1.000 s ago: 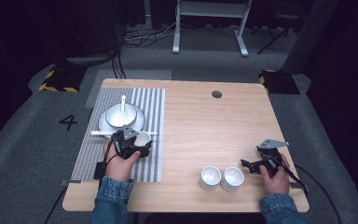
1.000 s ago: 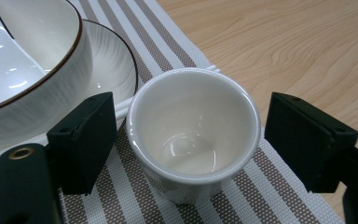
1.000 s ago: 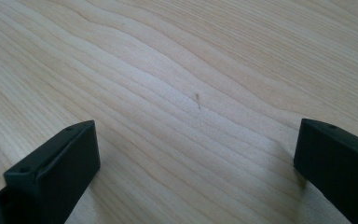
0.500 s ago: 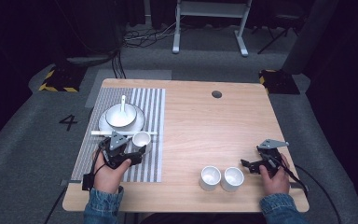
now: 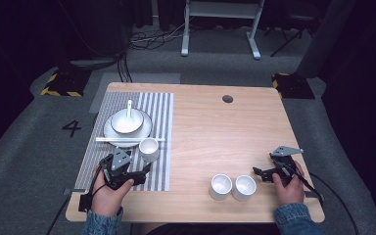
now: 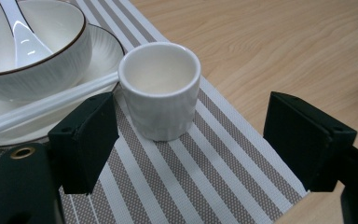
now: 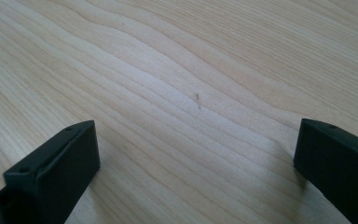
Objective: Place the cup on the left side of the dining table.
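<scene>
The step in hand looks like table setting: one small white cup [image 6: 161,88] stands on the striped placemat [image 6: 214,172], and the left gripper [image 5: 136,172] sits just short of it with its fingers [image 6: 86,140] released and spread wide, nothing between them. In the left gripper view the cup lies ahead of the fingers and toward the left one, apart from both, so this reads as either a release just made or an approach; I cannot tell which from the frames alone. The cup stands upright, mouth up, its long axis vertical, and it touches or nearly touches the white chopsticks [image 6: 46,105] that lie across the plate [image 6: 105,49] under the bowl [image 6: 32,51] with the spoon [image 6: 21,32]. The right gripper [image 5: 266,172] rests on the bare counter [image 7: 177,93], fingers [image 7: 56,163] also released, holding nothing. Two more white cups [image 5: 232,187] stand upright, touching side by side, just beyond its fingertips. The likely next move is for the right gripper to close in on the nearer cup, which calls for centring the fingers around its wall without knocking its neighbour.
</scene>
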A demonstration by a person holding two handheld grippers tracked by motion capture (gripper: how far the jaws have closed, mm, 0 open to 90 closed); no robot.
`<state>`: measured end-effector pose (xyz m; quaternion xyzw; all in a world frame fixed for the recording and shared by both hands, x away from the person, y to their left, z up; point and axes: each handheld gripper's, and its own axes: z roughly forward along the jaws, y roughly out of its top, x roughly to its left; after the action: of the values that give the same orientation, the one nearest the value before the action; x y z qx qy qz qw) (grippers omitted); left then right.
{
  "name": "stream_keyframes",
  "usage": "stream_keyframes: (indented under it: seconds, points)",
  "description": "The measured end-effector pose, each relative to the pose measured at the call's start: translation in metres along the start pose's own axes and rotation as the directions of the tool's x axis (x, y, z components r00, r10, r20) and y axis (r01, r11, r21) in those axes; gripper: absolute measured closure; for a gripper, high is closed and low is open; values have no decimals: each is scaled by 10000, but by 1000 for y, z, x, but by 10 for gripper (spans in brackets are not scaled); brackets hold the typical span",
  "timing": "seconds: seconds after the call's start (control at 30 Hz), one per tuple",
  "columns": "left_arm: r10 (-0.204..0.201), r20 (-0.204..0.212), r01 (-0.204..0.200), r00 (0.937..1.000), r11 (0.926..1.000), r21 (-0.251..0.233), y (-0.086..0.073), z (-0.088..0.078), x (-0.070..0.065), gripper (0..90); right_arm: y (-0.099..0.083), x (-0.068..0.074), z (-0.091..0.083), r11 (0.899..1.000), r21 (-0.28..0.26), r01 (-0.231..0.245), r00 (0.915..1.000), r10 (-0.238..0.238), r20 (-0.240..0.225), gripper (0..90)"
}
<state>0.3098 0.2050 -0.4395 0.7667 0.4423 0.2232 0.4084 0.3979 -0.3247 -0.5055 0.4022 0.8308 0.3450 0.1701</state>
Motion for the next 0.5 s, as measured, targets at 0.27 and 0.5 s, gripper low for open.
stream_keyframes:
  seconds: [0.27,0.5]
  points:
    - [-71,-189,74,9998,9998,191,-13,-15,1,184,0,0,0,10000,1,2,10000,-2,-1,4]
    - [-170,-275,180,9995,9992,360,-23,-22,4,188,0,0,0,10000,-4,-15,10000,15,6,4]
